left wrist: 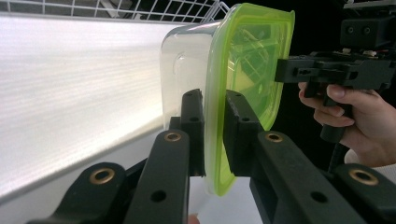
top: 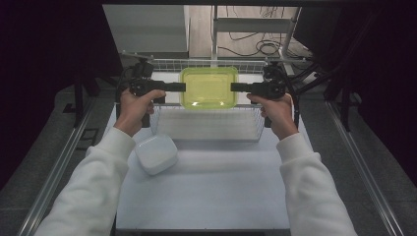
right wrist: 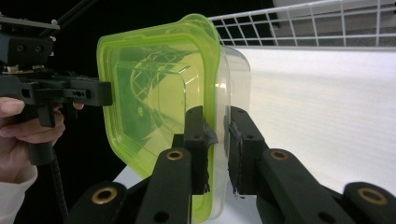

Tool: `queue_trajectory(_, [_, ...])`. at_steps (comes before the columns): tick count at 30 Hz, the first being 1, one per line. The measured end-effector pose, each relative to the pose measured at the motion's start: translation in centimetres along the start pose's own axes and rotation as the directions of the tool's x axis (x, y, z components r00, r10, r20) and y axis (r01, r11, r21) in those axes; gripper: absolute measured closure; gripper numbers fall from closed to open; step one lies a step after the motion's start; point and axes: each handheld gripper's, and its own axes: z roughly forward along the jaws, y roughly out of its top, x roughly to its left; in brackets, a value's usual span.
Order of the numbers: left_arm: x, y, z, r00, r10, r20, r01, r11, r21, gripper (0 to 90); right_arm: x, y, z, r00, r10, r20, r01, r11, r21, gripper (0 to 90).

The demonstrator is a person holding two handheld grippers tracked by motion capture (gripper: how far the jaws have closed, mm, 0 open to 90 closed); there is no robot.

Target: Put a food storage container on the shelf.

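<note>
A clear container with a green lid point(top: 208, 87) hangs level between the two grippers, above the wire basket point(top: 206, 125) at the far end of the bench point(top: 206, 196). The left gripper point(top: 181, 87) is clamped on its rim at 9 o'clock, the right gripper point(top: 235, 87) on its rim at 3 o'clock. In each gripper view the lid's edge sits pinched between the black jaws. A white lidded box point(top: 156, 153) rests at 7 o'clock of the container, well apart.
</note>
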Motion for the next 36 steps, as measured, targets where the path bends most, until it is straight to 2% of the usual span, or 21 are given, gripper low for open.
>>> queue_trajectory(9, [0.9,1.9,0.7,0.9999,-0.01,0.01,0.009,0.9999,0.006,79.6,-0.7,1.7,0.4,0.9996,0.027,0.011,-0.027,1.0,-0.003,78.5])
queue_trajectory(16, [3.0,2.6,2.1,0.9967,-0.078,0.021,0.078,0.9966,0.027,80.0,-1.6,2.5,1.5,0.9971,0.068,0.035,-0.069,0.997,0.027,78.4])
queue_trajectory(20, [4.2,2.7,3.0,0.9951,-0.098,0.014,0.098,0.9942,0.045,80.0,-2.3,2.5,2.2,0.9922,0.109,0.059,-0.112,0.993,0.046,78.4])
queue_trajectory(25, [4.7,2.8,3.6,0.9945,-0.105,-0.001,0.105,0.992,0.071,80.0,-3.0,2.4,2.9,0.9867,0.143,0.077,-0.148,0.987,0.064,78.5])
queue_trajectory(28, [5.1,2.9,4.0,0.9919,-0.126,-0.018,0.127,0.9887,0.08,80.0,-3.4,2.4,3.4,0.9827,0.161,0.092,-0.168,0.983,0.079,78.6])
queue_trajectory(30, [5.6,3.0,4.2,0.9886,-0.15,-0.009,0.15,0.9855,0.079,79.9,-3.7,2.5,3.7,0.9813,0.169,0.091,-0.176,0.981,0.078,78.6])
queue_trajectory(36, [6.4,3.8,4.8,0.9834,-0.181,-0.007,0.181,0.9797,0.086,79.5,-4.3,3.2,4.2,0.9742,0.199,0.107,-0.208,0.974,0.087,78.5])
